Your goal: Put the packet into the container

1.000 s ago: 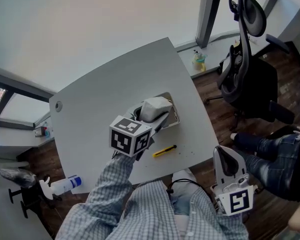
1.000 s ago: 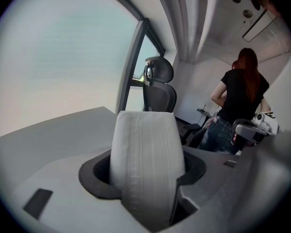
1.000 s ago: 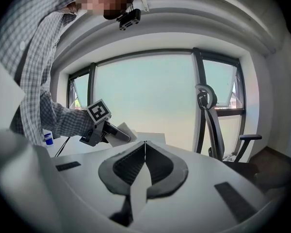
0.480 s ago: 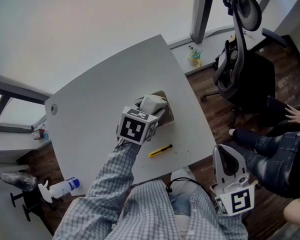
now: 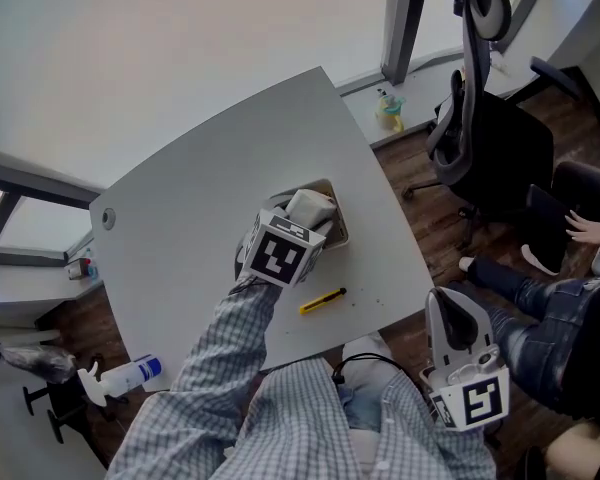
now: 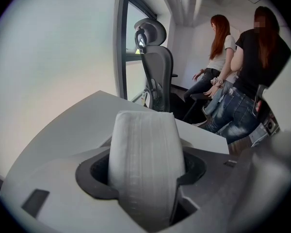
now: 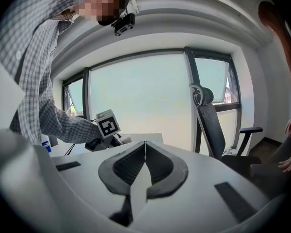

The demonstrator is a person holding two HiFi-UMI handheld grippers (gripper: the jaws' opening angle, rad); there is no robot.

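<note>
In the head view my left gripper [image 5: 302,230] is tipped down over the shallow container [image 5: 338,230] in the middle of the grey table [image 5: 200,208]. It is shut on a white, ribbed packet [image 5: 310,208], which sits at the container's mouth. The left gripper view shows that packet [image 6: 145,159] filling the gap between the jaws of the left gripper [image 6: 145,144]; the container is hidden behind it. My right gripper [image 5: 458,330] hangs off the table's near right edge. In its own view the right gripper [image 7: 144,147] is shut with nothing in it.
A yellow cutter [image 5: 322,301] lies on the table just in front of the container. A black office chair [image 5: 480,118] and seated people [image 5: 570,298] are to the right. A spray bottle [image 5: 130,370] lies on the floor at the left, and a small bottle [image 5: 390,113] beyond the table.
My left gripper has sunk and tipped further down with the packet, bringing it onto the container. The right gripper has stayed where it was.
</note>
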